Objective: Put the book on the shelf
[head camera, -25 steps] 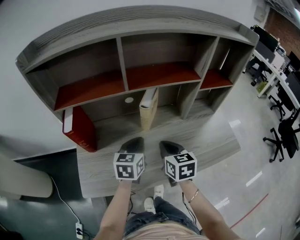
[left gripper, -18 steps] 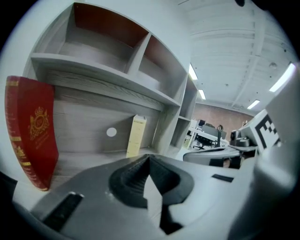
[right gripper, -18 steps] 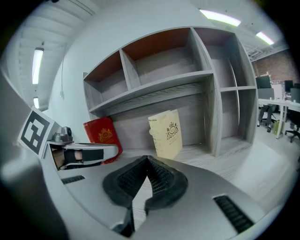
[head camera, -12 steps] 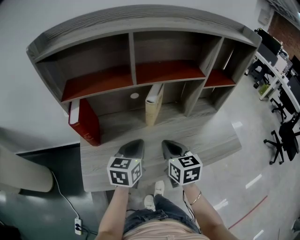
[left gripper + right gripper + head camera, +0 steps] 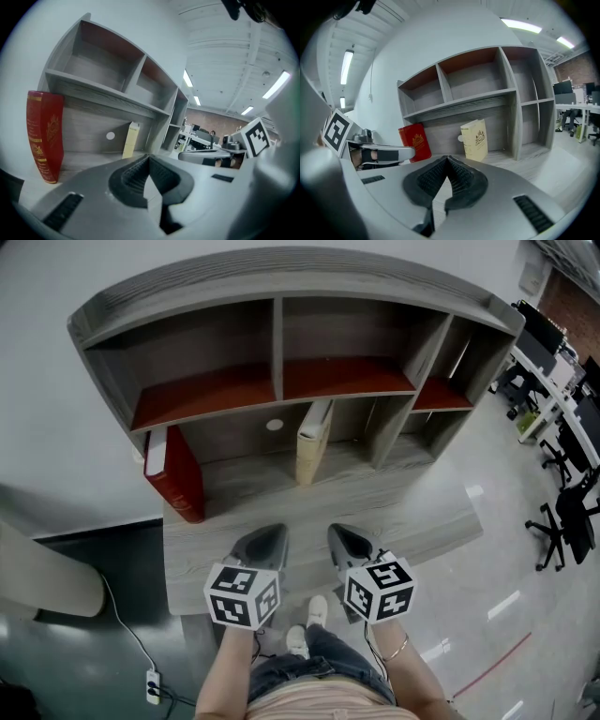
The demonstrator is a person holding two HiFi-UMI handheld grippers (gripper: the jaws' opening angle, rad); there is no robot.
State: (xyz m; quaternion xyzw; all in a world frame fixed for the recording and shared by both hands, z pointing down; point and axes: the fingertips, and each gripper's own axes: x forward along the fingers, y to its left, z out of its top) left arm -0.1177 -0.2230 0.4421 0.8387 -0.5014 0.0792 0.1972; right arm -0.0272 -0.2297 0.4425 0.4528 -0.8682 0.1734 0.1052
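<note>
A cream book (image 5: 310, 441) (image 5: 131, 139) (image 5: 474, 139) stands upright in the lower middle bay of the grey shelf unit (image 5: 281, 310). A red book (image 5: 174, 474) (image 5: 45, 136) (image 5: 415, 142) stands at the unit's lower left end. My left gripper (image 5: 261, 547) (image 5: 148, 158) and right gripper (image 5: 348, 544) (image 5: 447, 159) hover side by side over the desk's near edge, well short of both books. Each is shut with nothing between its jaws.
The grey desk top (image 5: 412, 521) carries the shelf unit, whose upper bays have red floors (image 5: 206, 395). Office chairs (image 5: 562, 521) and desks stand at the far right. A cable and power strip (image 5: 150, 688) lie on the floor at lower left.
Both grippers have drawn back toward the body, away from the shelf. The view has shifted so the shelf unit sits further right in the head view.
</note>
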